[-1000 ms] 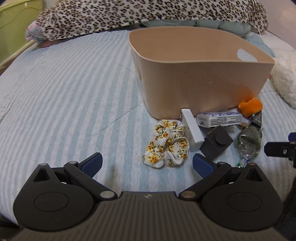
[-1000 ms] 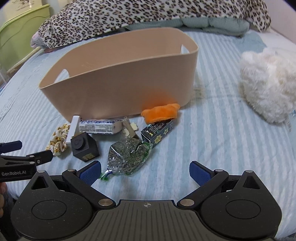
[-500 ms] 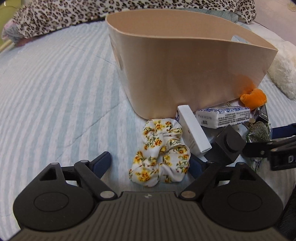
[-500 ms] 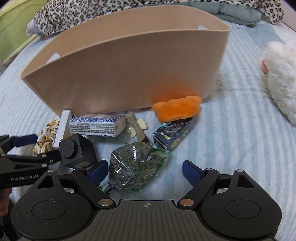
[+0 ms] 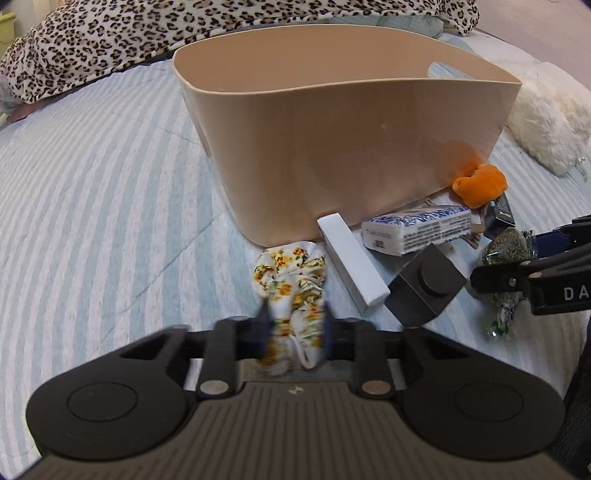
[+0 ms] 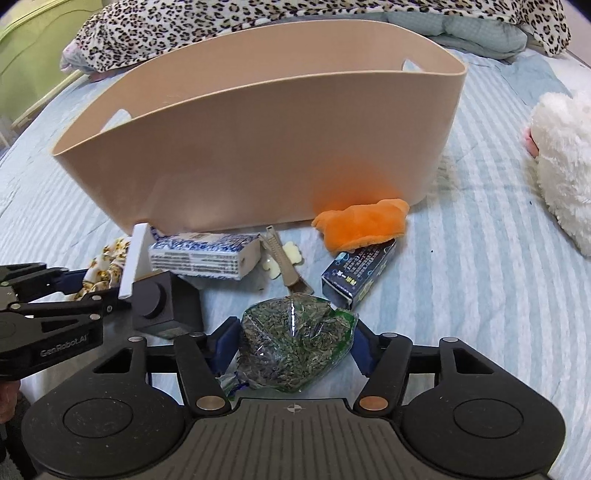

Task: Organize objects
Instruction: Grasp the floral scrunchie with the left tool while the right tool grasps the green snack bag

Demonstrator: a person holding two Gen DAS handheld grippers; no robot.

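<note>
A beige tub (image 5: pixel 332 147) (image 6: pixel 258 147) stands on the striped bed. In front of it lie a floral scrunchie (image 5: pixel 291 280), a white box (image 5: pixel 351 266), a blue-and-white packet (image 5: pixel 417 229) (image 6: pixel 203 254), a dark cube (image 5: pixel 424 288) (image 6: pixel 162 299), an orange plush (image 5: pixel 480 184) (image 6: pixel 362 225), a dark star-printed box (image 6: pixel 358 273), a hair clip (image 6: pixel 284 266) and a bag of green seeds (image 6: pixel 291 343) (image 5: pixel 502 251). My left gripper (image 5: pixel 294 332) is shut on the scrunchie. My right gripper (image 6: pixel 291 347) has its jaws closed against both sides of the seed bag.
A white fluffy toy (image 6: pixel 561 155) lies on the bed at the right. A leopard-print blanket (image 5: pixel 184 33) runs along the far edge behind the tub. A green cabinet (image 6: pixel 33 55) stands at the far left.
Both grippers moved forward and down to the pile. The left closed on the scrunchie, the right closed around the seed bag.
</note>
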